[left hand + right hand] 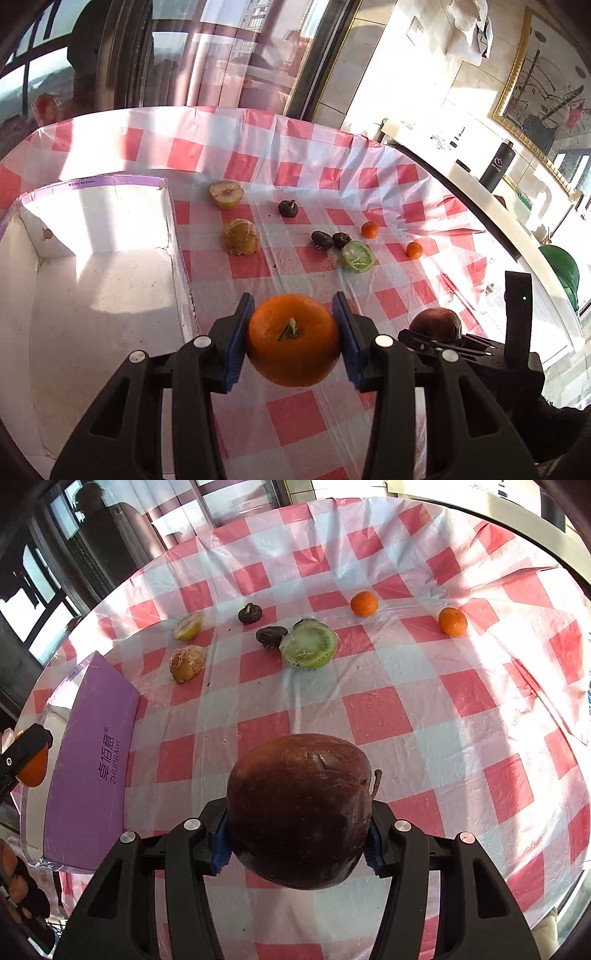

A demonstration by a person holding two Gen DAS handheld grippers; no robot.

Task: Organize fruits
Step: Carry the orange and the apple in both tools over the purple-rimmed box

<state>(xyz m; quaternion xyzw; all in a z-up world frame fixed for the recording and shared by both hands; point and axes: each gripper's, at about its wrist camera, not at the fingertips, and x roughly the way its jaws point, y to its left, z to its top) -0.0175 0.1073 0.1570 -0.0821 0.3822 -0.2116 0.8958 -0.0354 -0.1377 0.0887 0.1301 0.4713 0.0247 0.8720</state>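
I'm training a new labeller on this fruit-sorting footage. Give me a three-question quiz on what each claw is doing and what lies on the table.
1. True or false: the left claw is shut on the big orange.
2. What does the right claw hold? A) a green fruit half B) a dark red apple C) a small orange
3. Fill in: the box lies to the ___ of the left claw in the left wrist view.

Key: 1. true. 2. B, the dark red apple; the green fruit half and two small oranges lie on the checked tablecloth. 3. left.
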